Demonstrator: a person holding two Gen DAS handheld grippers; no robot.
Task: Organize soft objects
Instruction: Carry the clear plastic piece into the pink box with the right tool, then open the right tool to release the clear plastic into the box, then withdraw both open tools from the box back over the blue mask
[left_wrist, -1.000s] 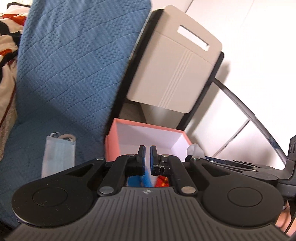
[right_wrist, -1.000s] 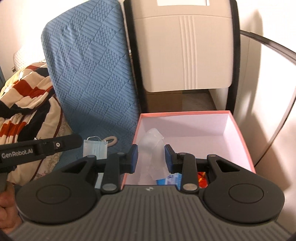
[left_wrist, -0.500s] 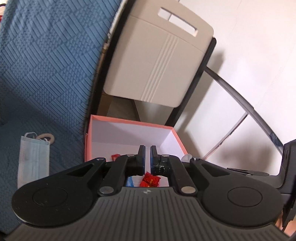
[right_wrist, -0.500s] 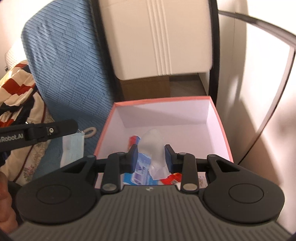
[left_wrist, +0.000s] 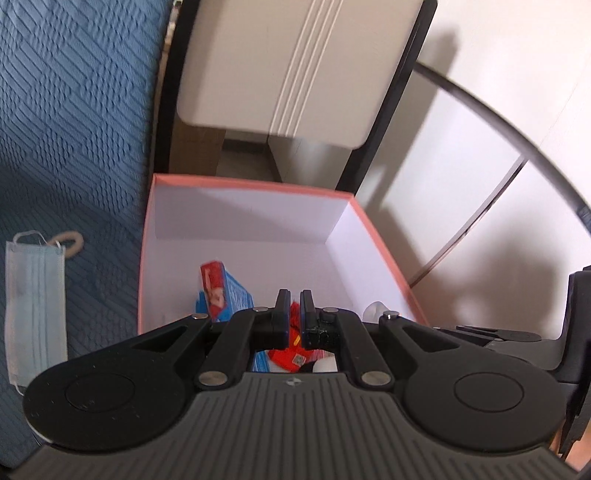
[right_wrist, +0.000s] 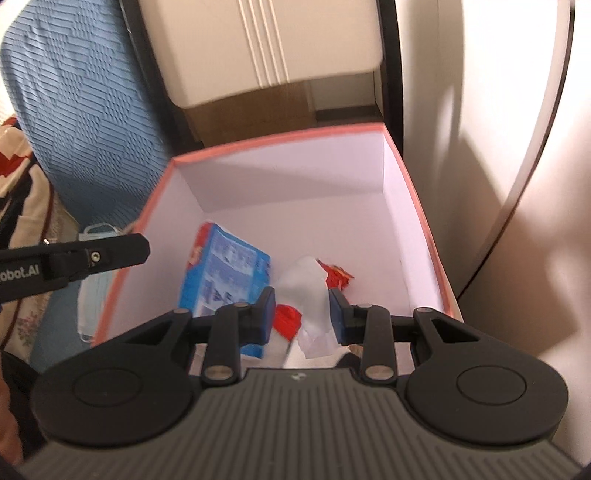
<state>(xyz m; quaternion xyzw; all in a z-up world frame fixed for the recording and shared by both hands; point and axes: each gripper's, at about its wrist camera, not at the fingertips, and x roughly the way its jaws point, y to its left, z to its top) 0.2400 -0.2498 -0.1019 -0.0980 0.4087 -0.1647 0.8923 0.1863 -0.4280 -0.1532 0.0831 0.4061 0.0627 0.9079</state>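
While sorting continues: several soft items already lie in the pink box (right_wrist: 424, 221).
Right gripper (right_wrist: 302, 315): grasping a clear plastic bag (right_wrist: 310, 295) between its jaws, above the box.
Left gripper (left_wrist: 294, 317): clenched, empty.
Left to do: face mask (left_wrist: 35, 302), outside, left of its jaws.

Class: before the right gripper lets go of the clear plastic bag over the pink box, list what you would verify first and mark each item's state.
1. Right gripper grips the clear plastic bag: ok.
2. Bag hangs over the pink box opening: ok.
3. Bare floor left inside the box: ok.
4. Left gripper shut, jaws holding nothing: ok.
5. Left gripper clear of the drop path: cannot tell.
6. Face mask put away: not ok, it lies on the blue cover.
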